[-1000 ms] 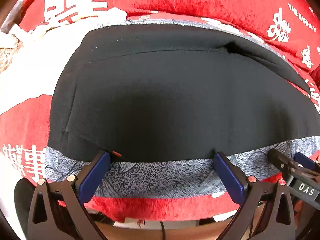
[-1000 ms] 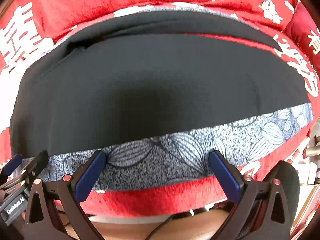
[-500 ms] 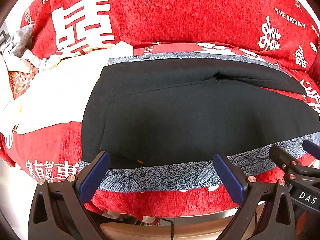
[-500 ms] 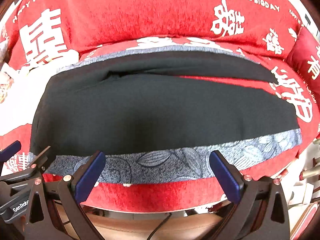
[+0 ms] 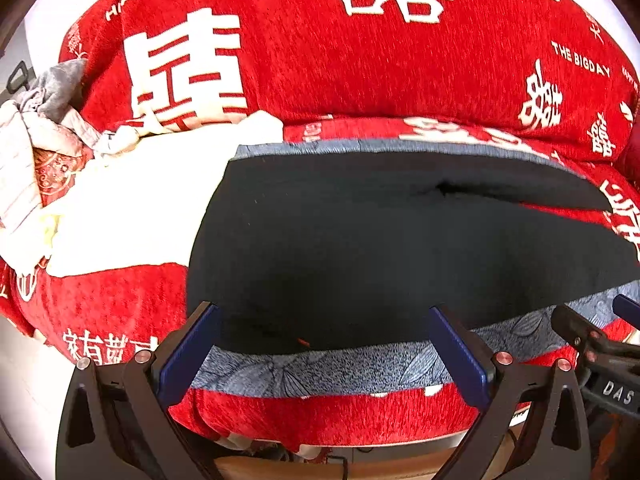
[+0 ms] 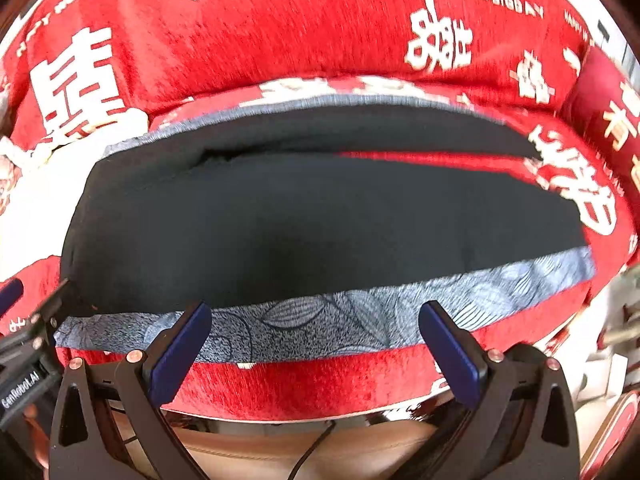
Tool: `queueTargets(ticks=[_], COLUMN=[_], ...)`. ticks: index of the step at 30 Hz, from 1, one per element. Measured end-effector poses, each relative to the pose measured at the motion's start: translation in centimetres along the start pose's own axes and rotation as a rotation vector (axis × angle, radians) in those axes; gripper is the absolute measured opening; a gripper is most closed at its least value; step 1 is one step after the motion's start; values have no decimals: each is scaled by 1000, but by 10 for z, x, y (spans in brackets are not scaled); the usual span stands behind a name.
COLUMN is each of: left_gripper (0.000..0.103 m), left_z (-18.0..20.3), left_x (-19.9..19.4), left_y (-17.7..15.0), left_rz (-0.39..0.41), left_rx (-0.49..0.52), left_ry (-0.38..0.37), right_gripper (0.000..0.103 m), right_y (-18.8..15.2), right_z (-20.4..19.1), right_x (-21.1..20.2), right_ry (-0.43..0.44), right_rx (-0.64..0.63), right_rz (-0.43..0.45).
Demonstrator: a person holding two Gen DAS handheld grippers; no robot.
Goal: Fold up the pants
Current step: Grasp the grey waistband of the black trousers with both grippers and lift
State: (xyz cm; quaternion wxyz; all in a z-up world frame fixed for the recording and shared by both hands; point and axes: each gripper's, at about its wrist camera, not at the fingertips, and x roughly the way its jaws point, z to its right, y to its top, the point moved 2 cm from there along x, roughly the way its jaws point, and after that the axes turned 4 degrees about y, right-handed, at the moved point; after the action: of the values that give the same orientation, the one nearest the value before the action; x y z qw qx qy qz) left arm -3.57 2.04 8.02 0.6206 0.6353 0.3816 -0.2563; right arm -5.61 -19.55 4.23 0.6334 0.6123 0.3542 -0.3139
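With the black pants (image 5: 400, 256) lying flat on the grey mat (image 6: 320, 332) over the red sofa, both the left tool (image 5: 324, 344) and right tool (image 6: 316, 340) gape wide and empty, so each should pinch the near edge evenly before lifting.

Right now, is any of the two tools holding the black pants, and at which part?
No. The left tool and the right tool are both open and empty, near the front edge of the black pants.

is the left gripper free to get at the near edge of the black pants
Probably yes: the left gripper is open and empty, and nothing lies between its fingers and the near edge of the black pants.
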Motion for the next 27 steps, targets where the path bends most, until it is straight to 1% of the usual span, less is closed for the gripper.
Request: queueTargets(ticks=[3,7,11,15,19,22,27], left_gripper=[103,103,103,103,103,103,103], left_z=[-4,-6,-6,-7,-8,-11,-15], left_x=[-7,-10,-10,-16,-23,-23,-16], left_y=[5,10,11,13,18,19,19], left_rz=[21,45,62,80,113,114,94], left_rx=[-5,2,10,6,22,20,21], left_ry=[7,21,34,33,53,54,58], right_gripper=[103,103,103,103,103,103,103], right_y=[4,8,11,13,17,21,26], right_z=[-8,-20,-25,-27,-25,-20,-13], right_x=[-11,-22,-28,-33,-39,-40,-32], right_ry=[-15,-2,18,11,9,28,74], right_rx=[-40,-67,-71,-96,-97,-83,-58], right_rz=[25,50,69,101,131,134,114])
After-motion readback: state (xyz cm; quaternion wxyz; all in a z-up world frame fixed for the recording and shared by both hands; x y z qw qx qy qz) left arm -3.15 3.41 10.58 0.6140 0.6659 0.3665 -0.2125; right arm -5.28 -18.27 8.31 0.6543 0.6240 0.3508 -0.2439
